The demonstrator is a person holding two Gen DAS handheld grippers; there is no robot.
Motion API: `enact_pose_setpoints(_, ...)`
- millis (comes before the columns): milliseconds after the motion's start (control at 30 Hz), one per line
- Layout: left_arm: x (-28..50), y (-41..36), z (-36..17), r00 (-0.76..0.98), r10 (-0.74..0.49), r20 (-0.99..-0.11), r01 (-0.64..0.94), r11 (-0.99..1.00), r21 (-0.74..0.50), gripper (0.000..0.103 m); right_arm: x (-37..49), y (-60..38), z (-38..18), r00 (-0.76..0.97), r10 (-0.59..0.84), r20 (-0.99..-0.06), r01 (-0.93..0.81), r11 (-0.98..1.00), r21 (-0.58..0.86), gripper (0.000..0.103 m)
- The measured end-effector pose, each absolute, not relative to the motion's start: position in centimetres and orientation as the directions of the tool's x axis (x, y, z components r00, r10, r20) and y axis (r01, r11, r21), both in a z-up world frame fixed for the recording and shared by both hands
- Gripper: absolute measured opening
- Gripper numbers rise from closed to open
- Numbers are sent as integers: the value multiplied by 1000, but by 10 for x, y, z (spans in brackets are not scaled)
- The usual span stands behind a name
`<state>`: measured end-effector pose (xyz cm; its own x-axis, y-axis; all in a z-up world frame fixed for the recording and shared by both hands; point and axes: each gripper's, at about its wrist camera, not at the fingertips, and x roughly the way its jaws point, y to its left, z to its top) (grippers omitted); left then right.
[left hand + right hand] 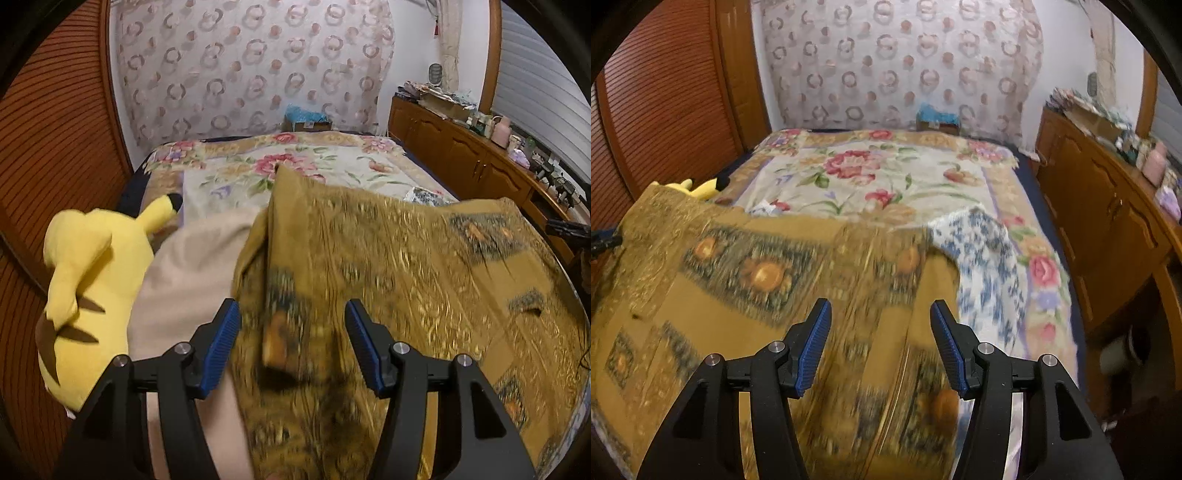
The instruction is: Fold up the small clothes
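Both hand-held grippers stood with their jaws apart and nothing between them: the left hand-held gripper (291,343) hovered over the bunched left edge of the gold cloth (406,266), and the right hand-held gripper (881,343) hovered over the same cloth's near right part. The cloth lay spread across the near end of the bed (886,173), partly rumpled, with a raised fold standing up at its far left corner in the left view. Its right edge overlapped a blue-and-white garment (986,266), and its left edge sat on a beige cloth (192,266) beside the yellow plush (92,280). The likeliest slip was a pinch that took more than one layer: on the right, the jaws might have caught the blue-and-white garment together with the gold edge and dragged both into the fold; on the left, the beige cloth could have come up the same way. The bunched left edge also hid where the true hem ran, so a grip there might have seized a crease instead of a corner and left the fold crooked. The near cloth was blurred in both views, so its exact edges could not be read with confidence.
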<state>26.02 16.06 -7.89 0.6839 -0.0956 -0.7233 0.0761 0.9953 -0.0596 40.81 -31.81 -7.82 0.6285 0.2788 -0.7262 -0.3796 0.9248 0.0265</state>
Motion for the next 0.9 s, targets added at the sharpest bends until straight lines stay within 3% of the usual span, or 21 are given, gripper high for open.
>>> enact_pose_setpoints(233,249,164,-89,674,-89,-733,50,996,-75,58,380,-329,-103,578,269,-770,-359,932,55,56)
enact_pose_setpoints(400,247,168,-89,677,-82,-731,27,996,-86,58,372,-319,-114,553,293,-780,-391,918,68,50)
enact_pose_setpoints(633,243,171,-85,700,-56,-712,-1,997,-80,58,371,-307,-121,579,263,-772,-392,920,19,51)
enact_pose_setpoints(700,243,169,-83,707,-71,-703,15,996,-86,53,370,-305,-123,590,252,-767,-394,919,-1,51)
enact_pose_setpoints(833,246,165,-77,715,-117,-689,60,992,-107,30,369,-305,-124,594,249,-765,-390,921,-3,50)
enact_pose_setpoints(900,251,164,-77,711,-117,-693,62,993,-104,26,369,-305,-124,594,248,-765,-390,921,-4,50)
